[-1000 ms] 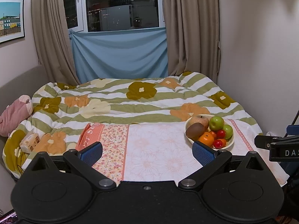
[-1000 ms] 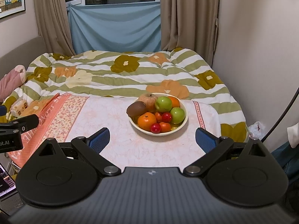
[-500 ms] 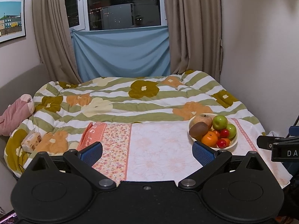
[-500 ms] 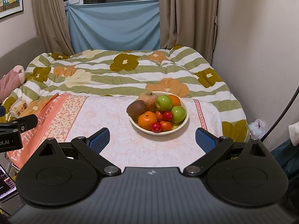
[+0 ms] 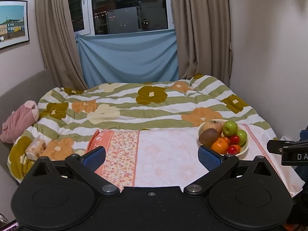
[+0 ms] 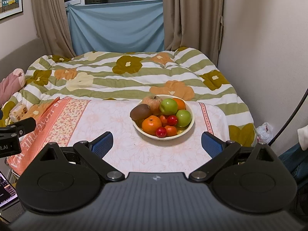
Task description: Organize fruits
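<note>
A cream bowl (image 6: 189, 129) (image 5: 245, 148) of fruit stands on a small table under a floral cloth (image 6: 119, 119) (image 5: 167, 150). It holds a brown kiwi (image 6: 140, 112) (image 5: 208, 135), a tan apple (image 6: 153, 102), two green apples (image 6: 168, 106) (image 6: 183, 118), oranges (image 6: 151, 125) (image 5: 219, 145) and small red fruits (image 6: 161, 131). My right gripper (image 6: 156, 144) hovers open just in front of the bowl. My left gripper (image 5: 152, 155) is open too, left of the bowl, over bare cloth. Neither holds anything.
Behind the table lies a bed with a striped flower quilt (image 5: 150, 104). A pink plush (image 5: 19, 119) and a tissue pack (image 5: 35, 147) sit at its left. The wall (image 6: 269, 48) is close on the right. A laptop (image 6: 7, 192) shows at lower left.
Both grippers have moved slightly back and up, so the bowl sits a little lower and farther in view. The jaws stay wide open and the fruit has not moved.
</note>
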`<state>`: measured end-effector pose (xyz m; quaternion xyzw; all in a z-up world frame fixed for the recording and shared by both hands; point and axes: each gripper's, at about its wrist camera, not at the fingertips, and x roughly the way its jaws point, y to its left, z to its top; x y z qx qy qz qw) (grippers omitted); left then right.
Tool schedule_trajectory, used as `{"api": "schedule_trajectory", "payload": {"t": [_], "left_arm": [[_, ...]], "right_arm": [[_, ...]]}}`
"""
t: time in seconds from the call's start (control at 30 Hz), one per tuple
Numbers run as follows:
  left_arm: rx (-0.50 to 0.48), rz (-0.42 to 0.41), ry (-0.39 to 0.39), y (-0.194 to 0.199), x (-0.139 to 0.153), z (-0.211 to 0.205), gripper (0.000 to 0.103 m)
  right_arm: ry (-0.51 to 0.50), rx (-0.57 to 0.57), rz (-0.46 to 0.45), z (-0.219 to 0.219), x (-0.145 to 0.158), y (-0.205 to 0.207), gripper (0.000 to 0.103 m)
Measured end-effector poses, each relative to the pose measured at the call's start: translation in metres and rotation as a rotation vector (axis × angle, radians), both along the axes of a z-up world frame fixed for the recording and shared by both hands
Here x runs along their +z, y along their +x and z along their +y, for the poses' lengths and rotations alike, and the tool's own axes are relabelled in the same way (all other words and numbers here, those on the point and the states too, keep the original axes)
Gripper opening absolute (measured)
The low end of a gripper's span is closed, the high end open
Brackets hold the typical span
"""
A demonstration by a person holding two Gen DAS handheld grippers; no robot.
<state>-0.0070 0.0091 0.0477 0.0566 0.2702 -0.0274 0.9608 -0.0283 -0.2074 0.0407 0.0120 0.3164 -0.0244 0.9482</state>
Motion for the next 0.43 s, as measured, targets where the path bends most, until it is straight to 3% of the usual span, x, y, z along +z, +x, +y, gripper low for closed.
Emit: {"api": "schedule_trajectory", "payload": {"t": [0.43], "left_arm": [[0.01, 0.017, -0.041, 0.0058, -0.0032, 0.0016, 0.103]], "right_arm": [[0.001, 0.0, 0.003, 0.001, -0.0012, 0.0017, 0.103]]}}
